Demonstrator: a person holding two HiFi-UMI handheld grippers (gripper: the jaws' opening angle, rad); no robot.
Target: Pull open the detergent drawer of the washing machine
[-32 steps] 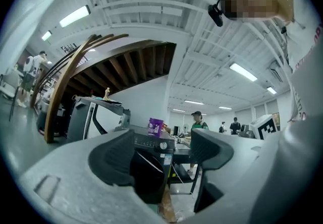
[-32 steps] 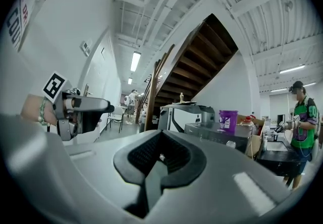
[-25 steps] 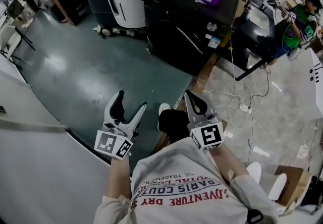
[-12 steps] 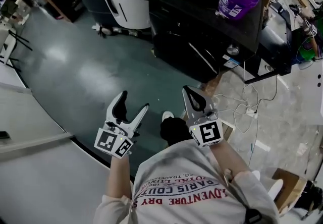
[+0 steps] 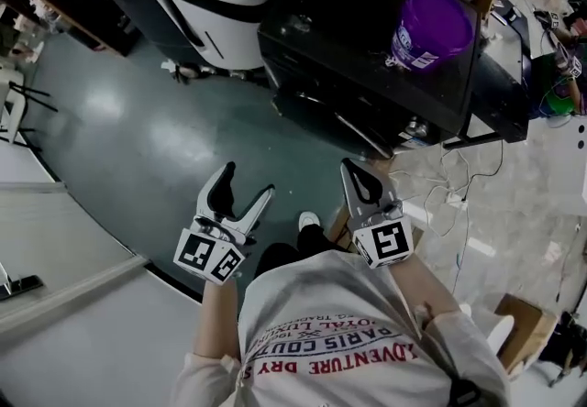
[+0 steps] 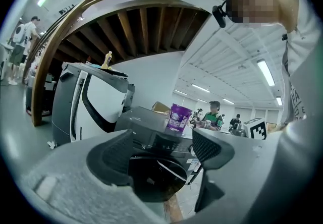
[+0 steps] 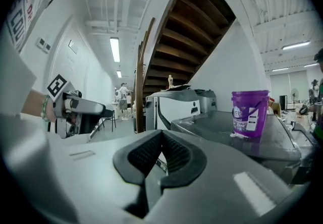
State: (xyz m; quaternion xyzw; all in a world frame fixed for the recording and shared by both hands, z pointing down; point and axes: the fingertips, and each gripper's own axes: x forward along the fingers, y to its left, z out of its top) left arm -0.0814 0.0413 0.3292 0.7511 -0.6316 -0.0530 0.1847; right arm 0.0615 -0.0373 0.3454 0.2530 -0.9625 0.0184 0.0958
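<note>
Jaws spread on left gripper [image 5: 248, 181], likely readied to grasp, pressed together on right gripper [image 5: 352, 169], both short of washing machine [image 5: 348, 38].

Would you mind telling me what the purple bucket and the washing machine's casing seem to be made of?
Purple bucket: probably plastic, smooth and faintly glossy, judging by its even colour and soft sheen.
Washing machine casing: dark, likely painted metal or plastic; soft highlights lie on its flat top.
</note>
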